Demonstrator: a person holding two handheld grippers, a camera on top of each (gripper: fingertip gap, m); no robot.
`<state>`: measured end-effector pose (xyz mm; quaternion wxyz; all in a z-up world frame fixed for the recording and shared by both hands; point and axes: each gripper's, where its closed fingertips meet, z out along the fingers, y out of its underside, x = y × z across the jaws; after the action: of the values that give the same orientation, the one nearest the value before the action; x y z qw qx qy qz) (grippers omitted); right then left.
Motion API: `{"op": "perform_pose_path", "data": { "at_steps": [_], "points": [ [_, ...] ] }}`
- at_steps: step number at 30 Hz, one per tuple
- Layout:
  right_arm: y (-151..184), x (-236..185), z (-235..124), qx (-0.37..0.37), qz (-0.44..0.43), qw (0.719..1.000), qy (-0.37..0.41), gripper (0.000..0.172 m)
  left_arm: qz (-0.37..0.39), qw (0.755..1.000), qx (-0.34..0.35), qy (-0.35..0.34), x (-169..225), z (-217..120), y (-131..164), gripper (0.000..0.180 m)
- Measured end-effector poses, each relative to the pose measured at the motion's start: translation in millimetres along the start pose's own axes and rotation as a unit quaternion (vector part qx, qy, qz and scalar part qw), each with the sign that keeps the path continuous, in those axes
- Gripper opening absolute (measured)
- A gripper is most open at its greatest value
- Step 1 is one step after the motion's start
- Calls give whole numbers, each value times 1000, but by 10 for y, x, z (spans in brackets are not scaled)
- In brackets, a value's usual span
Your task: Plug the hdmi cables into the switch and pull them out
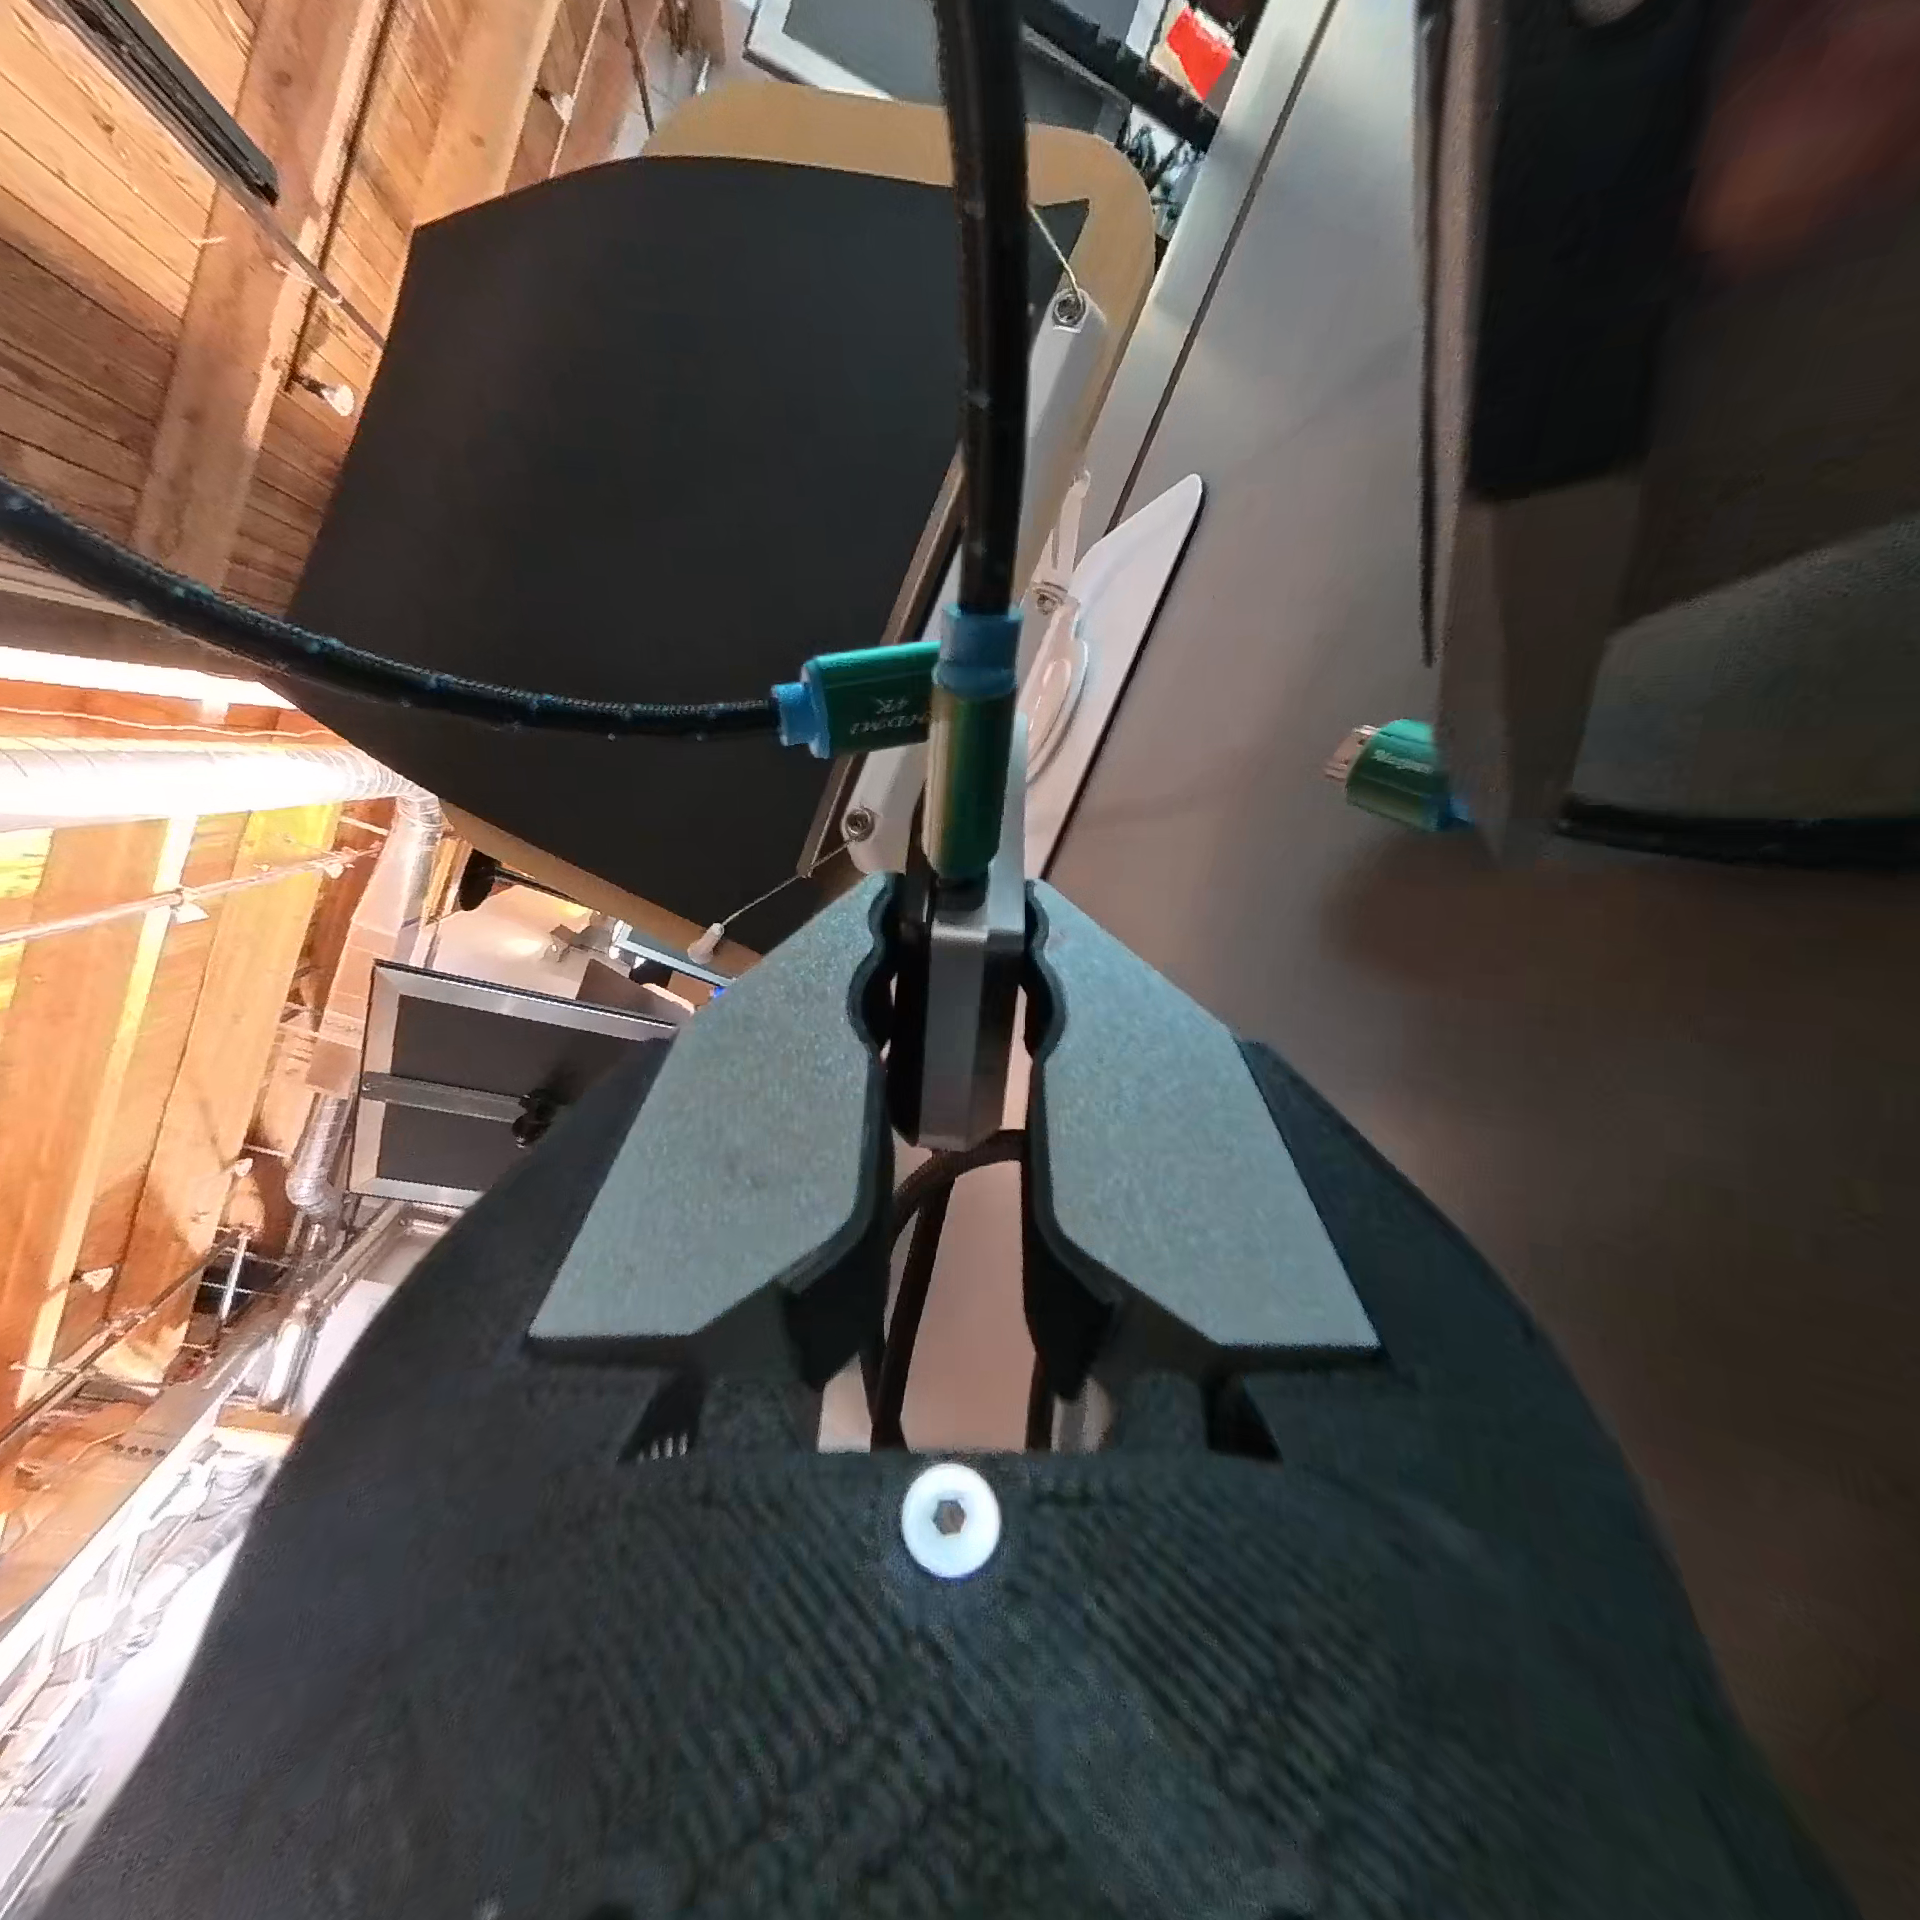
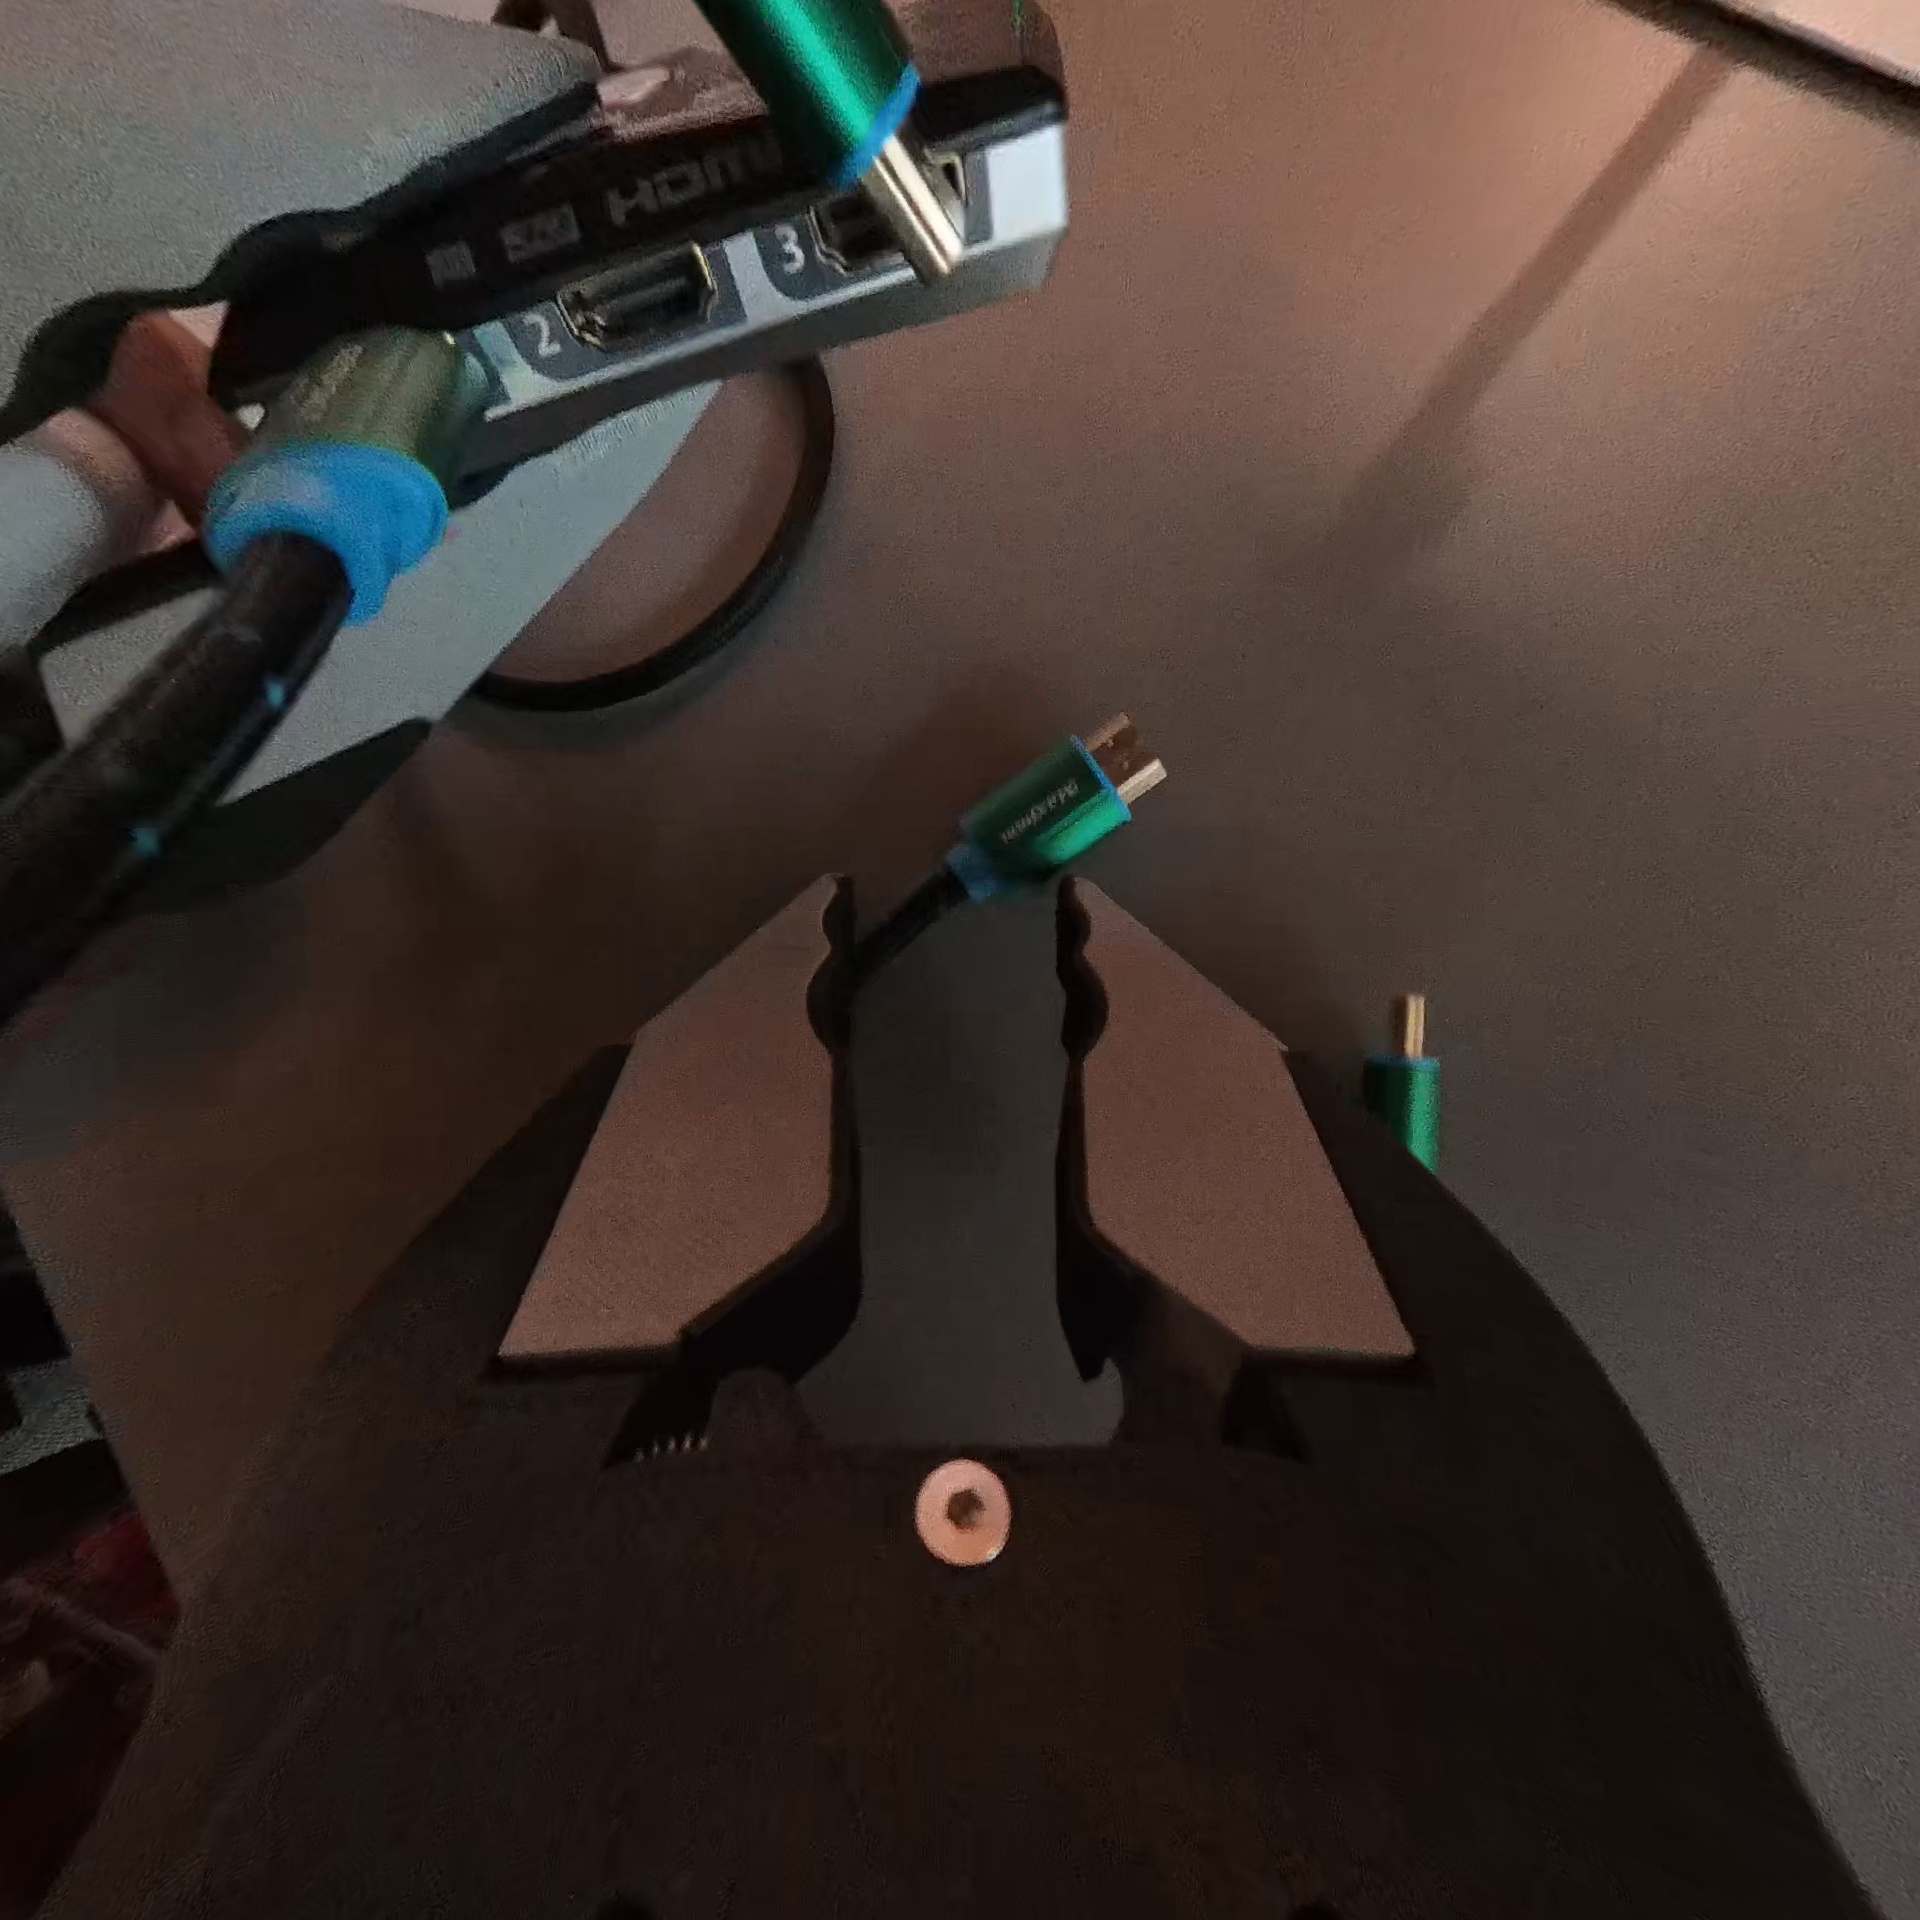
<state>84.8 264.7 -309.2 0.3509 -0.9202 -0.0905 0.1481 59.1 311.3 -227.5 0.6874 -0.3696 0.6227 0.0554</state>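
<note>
My left gripper (image 1: pixel 961 935) is shut on the grey HDMI switch (image 1: pixel 961 1018), seen edge-on and held off the table. One green plug (image 1: pixel 966 769) sits in the switch. A second green plug (image 1: pixel 862 707) hangs sideways beside it. In the right wrist view the switch (image 2: pixel 727 281) is at the upper left, with a plug (image 2: pixel 353 436) in its first port. Another plug (image 2: pixel 831 94) shows a bare metal tip in front of the third port. My right gripper (image 2: pixel 954 914) is open. A loose green plug (image 2: pixel 1049 821) lies on the table just past its fingertips, and its cable runs between the fingers.
Another loose green plug (image 2: pixel 1403 1112) lies right of my right gripper. A black cable loop (image 2: pixel 748 623) lies on the brown table (image 2: pixel 1455 623) under the switch. A chair with a black back (image 1: pixel 644 468) stands beyond the table edge. The tips of one gripper are about 10 cm away from the tips of the other.
</note>
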Motion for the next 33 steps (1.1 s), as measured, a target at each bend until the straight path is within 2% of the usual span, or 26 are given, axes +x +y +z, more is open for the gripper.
{"op": "perform_pose_path", "data": {
  "at_steps": [5,11,16,23,28,30,33],
  "points": [
    [-88,95,125,21,-52,998,39,29,-8,1000,-1,8,17,21,25,19],
    [-147,-134,17,61,-96,993,-17,25,-4,1000,-5,8,30,18,29,20],
    [-197,-209,-128,100,-79,991,-48,21,4,1000,-8,6,50,17,32,19],
    [-228,-78,-195,115,-102,988,8,19,23,1000,-19,-1,76,21,44,19],
    [-407,48,-404,178,-129,972,80,18,6,1000,-19,-15,5,13,55,19],
    [-457,53,-481,201,-125,968,82,18,-12,1000,-21,-18,-34,14,88,20],
    [-441,65,-468,197,-110,972,70,19,-31,999,-25,-22,-80,12,132,20]
  ]
}}
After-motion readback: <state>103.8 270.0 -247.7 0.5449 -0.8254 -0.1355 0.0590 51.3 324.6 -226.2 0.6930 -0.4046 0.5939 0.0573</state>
